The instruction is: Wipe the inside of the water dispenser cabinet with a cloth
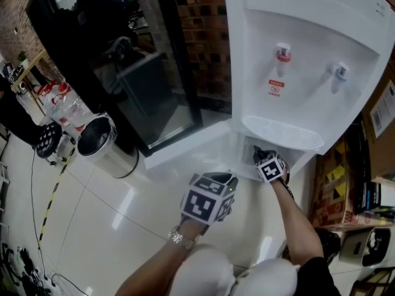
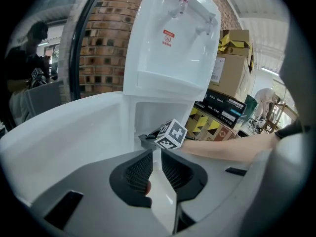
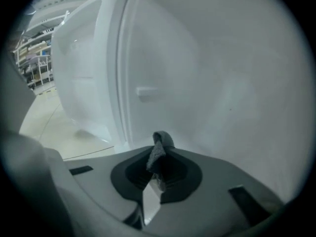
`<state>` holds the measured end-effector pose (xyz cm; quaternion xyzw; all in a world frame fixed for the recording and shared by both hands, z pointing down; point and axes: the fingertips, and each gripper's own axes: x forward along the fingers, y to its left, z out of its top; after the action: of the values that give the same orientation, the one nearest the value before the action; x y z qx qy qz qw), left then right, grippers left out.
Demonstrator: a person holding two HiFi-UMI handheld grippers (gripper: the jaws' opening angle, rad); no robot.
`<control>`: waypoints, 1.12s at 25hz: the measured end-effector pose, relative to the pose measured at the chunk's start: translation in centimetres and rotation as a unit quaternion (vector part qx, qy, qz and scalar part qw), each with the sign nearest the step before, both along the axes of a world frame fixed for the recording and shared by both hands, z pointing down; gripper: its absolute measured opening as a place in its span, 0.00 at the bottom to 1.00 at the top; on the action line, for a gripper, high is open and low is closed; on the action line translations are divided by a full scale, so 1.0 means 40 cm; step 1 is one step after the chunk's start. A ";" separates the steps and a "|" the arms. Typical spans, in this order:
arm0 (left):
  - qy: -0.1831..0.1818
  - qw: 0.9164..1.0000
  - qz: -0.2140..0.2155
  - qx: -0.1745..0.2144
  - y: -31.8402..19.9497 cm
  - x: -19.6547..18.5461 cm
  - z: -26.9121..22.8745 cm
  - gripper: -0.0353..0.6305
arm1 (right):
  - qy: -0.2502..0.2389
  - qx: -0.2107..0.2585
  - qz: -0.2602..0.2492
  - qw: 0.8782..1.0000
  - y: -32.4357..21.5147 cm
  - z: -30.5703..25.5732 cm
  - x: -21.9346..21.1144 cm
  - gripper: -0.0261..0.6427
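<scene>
Cloth: I see a small soft grey cloth (image 3: 161,141) bunched up in my right claw (image 3: 159,152). A little lump of it pokes out past the tips.
Right claw: it is clenched on the cloth and is inside the low cabinet of the tall white plastic water dispenser (image 1: 308,54), under the taps.
Cabinet wall: the smooth white inside wall (image 3: 212,83) is right in front of this claw. I cannot tell if the cloth touches it.
Left claw: my left claw (image 2: 156,154) is pressed together with nothing in it. It hangs outside the cabinet, to the left of the right claw, near the open white cabinet door (image 2: 64,132).
How the cloth feels: I think it is light and floppy. It could slip out if held by a thin edge.
Where to hold: I would keep a thick bunch deep between the pads.
Wall feel: it looks hard and slick, so the cloth should slide easily.
</scene>
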<state>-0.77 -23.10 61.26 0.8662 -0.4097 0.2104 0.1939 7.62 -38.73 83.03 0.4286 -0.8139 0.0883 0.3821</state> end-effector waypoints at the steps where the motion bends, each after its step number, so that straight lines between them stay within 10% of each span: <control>1: 0.000 1.000 0.000 0.000 0.000 0.001 0.000 0.14 | -0.011 -0.018 -0.008 1.000 0.018 0.010 -0.011 0.06; 6: 0.003 1.000 0.004 0.000 -0.001 0.014 0.003 0.14 | -0.035 -0.088 -0.034 0.995 0.089 0.036 -0.045 0.06; 16: 0.003 1.000 0.009 0.002 0.006 0.015 0.003 0.14 | -0.023 0.077 0.136 0.987 -0.068 -0.146 0.131 0.06; 28: 0.008 1.000 0.016 0.008 0.016 0.019 -0.015 0.14 | -0.096 -0.085 0.035 0.991 0.076 0.022 -0.055 0.06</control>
<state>-0.02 -22.45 60.65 0.8757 -0.3963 0.2032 0.1865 5.44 -35.70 83.92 0.4128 -0.8209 0.2112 0.3333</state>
